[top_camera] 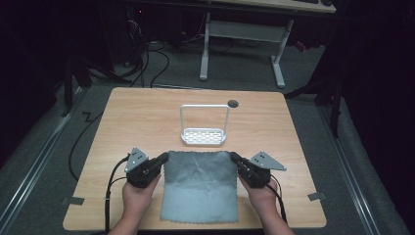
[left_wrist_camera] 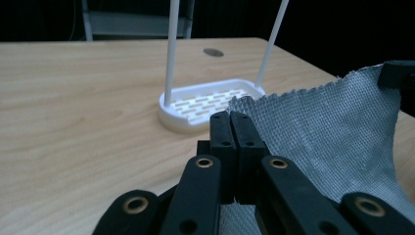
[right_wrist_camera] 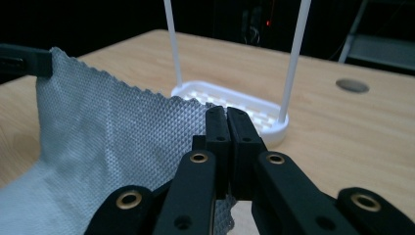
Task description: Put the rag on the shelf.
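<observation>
Grey cloth (top_camera: pixel 199 186) is what we're working on, a textured rag on the near half of the wooden table (top_camera: pixel 127 122). We have its two far corners pinched: left gripper (top_camera: pixel 164 157) clamped on the far-left corner, right gripper (top_camera: pixel 234 156) clamped on the far-right one. In both gripper views the black jaws are pressed together with fabric coming out from between them, so both grips look good.

Far edge of the cloth is lifted off the table and stretched between the two grippers; it sags a bit in the middle. Near part lies flat, reaching to the table's front edge.

White rack (top_camera: pixel 204 132), a slotted tray with a tall hoop-shaped bar, stands just beyond the lifted edge, near the table centre. Cloth is not touching the bar; in the left gripper view its edge only overlaps the tray visually.

Our read on progress: grasp done, lift begun. Left to do, as we judge it: raise the cloth clear, carry it forward, drape it over the bar, release both corners. Roughly early-to-middle stage.
</observation>
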